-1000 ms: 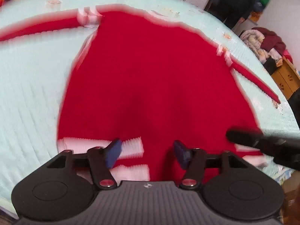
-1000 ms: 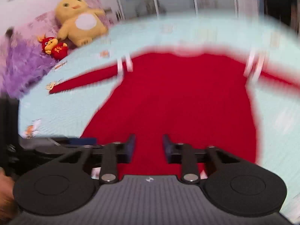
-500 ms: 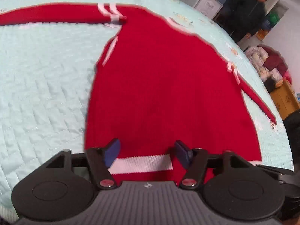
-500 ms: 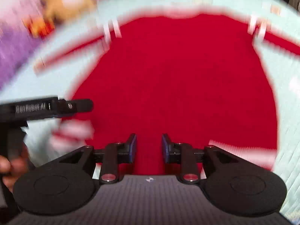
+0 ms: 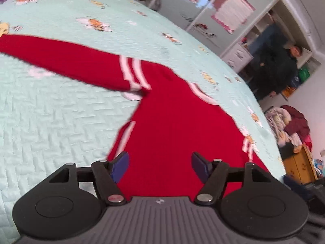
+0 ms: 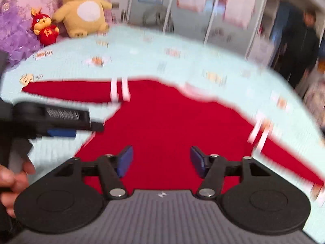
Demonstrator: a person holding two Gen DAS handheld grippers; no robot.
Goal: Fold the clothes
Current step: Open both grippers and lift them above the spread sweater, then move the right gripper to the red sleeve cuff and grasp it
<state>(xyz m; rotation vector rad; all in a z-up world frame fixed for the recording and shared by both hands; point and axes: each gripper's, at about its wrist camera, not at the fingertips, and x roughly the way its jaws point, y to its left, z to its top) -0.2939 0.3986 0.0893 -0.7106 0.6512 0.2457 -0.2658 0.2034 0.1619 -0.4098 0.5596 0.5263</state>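
A red sweater (image 5: pixel 172 126) with white stripes lies spread flat on a pale blue quilted bed (image 5: pixel 50 118), both sleeves stretched outward. My left gripper (image 5: pixel 160 165) hovers open over the sweater's left side, nothing between its blue pads. The left sleeve (image 5: pixel 67 63) runs off to the far left. In the right wrist view the same sweater (image 6: pixel 172 122) fills the middle, and my right gripper (image 6: pixel 161 160) is open above its body, holding nothing. The left gripper (image 6: pixel 61 126) shows at the left edge of that view, held by a hand (image 6: pixel 12 183).
A yellow plush toy (image 6: pixel 83 8) and a small red one (image 6: pixel 45 29) sit at the head of the bed by purple fabric (image 6: pixel 14 30). A person in dark clothes (image 5: pixel 278 65) stands by the wardrobe. A pile of clothes (image 5: pixel 288 124) sits on a wooden cabinet (image 5: pixel 298 166) at right.
Both grippers have moved up from the white-striped hem toward the sweater's upper body and tilted up. The right gripper's jaws have opened wider. The room beyond the bed has come into view.
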